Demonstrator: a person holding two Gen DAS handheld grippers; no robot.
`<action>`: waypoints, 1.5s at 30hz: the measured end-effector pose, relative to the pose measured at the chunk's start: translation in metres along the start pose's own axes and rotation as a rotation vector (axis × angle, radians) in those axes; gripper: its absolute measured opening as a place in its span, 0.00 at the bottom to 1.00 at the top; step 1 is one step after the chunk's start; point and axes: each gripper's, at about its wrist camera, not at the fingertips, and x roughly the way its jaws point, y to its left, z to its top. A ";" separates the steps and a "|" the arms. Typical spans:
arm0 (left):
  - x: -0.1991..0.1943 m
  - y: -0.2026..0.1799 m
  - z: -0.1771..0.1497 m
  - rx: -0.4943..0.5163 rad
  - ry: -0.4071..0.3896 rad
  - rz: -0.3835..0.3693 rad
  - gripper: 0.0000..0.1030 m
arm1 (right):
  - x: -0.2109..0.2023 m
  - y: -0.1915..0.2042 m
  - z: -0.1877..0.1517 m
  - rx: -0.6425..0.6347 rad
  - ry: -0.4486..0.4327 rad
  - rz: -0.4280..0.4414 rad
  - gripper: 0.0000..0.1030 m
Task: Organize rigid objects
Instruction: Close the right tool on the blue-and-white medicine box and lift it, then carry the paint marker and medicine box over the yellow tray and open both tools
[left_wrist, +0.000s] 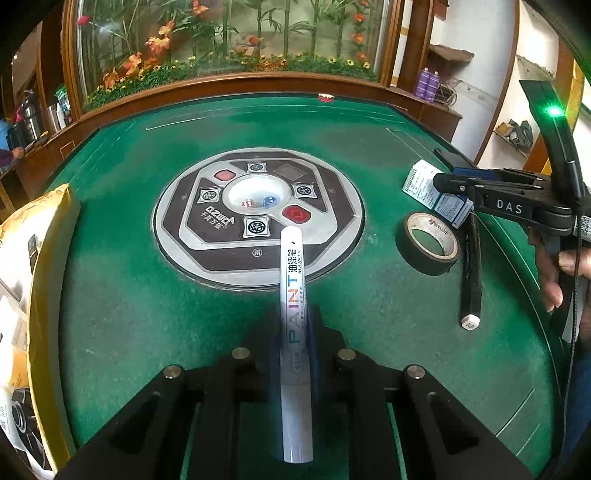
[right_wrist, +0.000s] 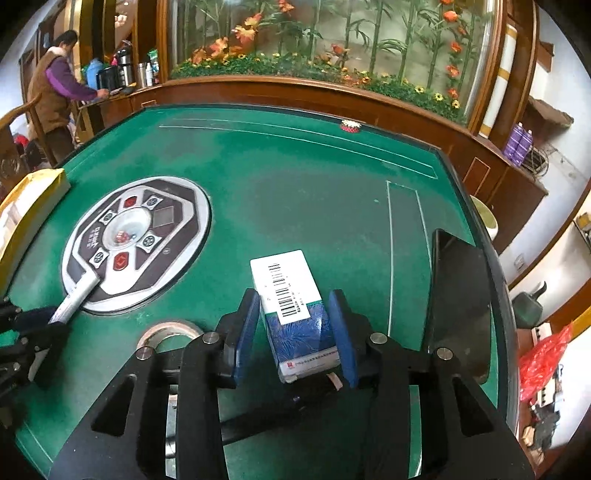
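My left gripper (left_wrist: 295, 314) is shut on a white paint marker (left_wrist: 291, 280), which sticks forward over the edge of the round dice console (left_wrist: 207, 221). In the right wrist view my right gripper (right_wrist: 295, 306) has its blue pads against both sides of a blue-and-white barcoded box (right_wrist: 291, 306). That box (left_wrist: 421, 181) shows at the right edge of the left wrist view, with the right gripper (left_wrist: 441, 182) on it. A black tape roll (left_wrist: 430, 243) and a black marker with a white end (left_wrist: 471, 273) lie on the felt just below it.
The green felt table (right_wrist: 295, 192) has a raised wooden rim. A yellow padded package (left_wrist: 40, 236) lies at the left edge and a dark phone (right_wrist: 461, 295) near the right rim. A person (right_wrist: 55, 96) stands at a counter beyond the far left corner.
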 end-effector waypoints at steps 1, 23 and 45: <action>0.000 0.000 0.000 0.002 0.000 0.001 0.13 | 0.001 0.001 0.001 0.000 0.001 0.006 0.39; -0.015 0.017 0.005 -0.076 -0.114 0.018 0.13 | -0.055 0.042 -0.004 0.148 -0.183 0.236 0.32; -0.021 0.025 0.010 -0.063 -0.208 0.202 0.13 | -0.046 0.096 -0.013 0.055 -0.120 0.346 0.32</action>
